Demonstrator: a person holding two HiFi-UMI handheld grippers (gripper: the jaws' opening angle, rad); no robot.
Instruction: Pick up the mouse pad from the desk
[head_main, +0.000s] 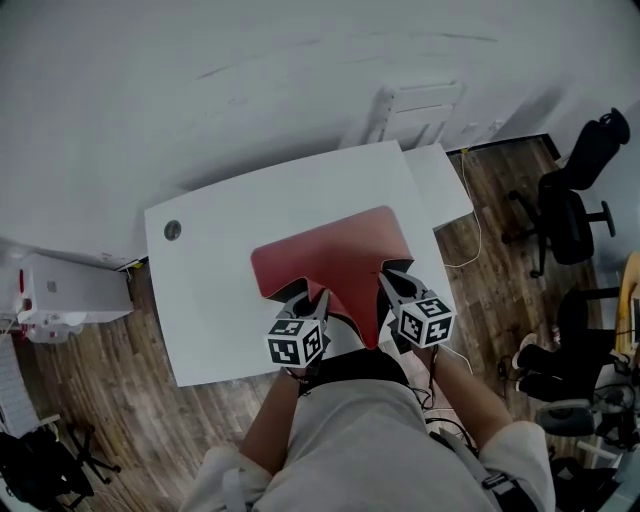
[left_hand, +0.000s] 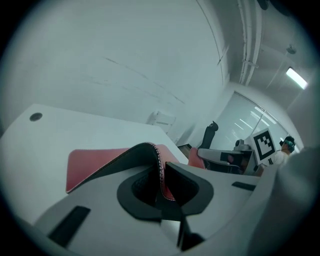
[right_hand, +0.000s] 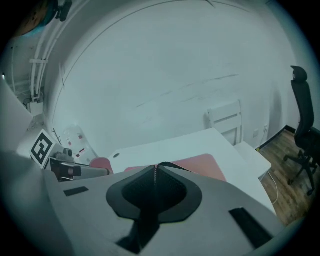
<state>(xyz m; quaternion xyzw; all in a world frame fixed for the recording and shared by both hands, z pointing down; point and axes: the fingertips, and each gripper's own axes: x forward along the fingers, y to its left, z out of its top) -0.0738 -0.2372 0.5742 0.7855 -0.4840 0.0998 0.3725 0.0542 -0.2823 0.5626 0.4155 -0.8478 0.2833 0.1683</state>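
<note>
Grey left hand-held gripper (head_main: 310, 297), right hand-held gripper (head_main: 393, 277) — black-and-white marker cubes (head_main: 297, 342), white shirt (head_main: 350, 440)

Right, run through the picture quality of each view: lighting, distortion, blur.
Head view: flat, dim light and no hard shadows; the desk edges bow from the wide lens. Left gripper view: fisheye with a dark vignette; the ceiling light glares at upper right; the mouse pad edge up close looks soft. Right gripper view: same vignette, curved wall, bluish cast.
</note>
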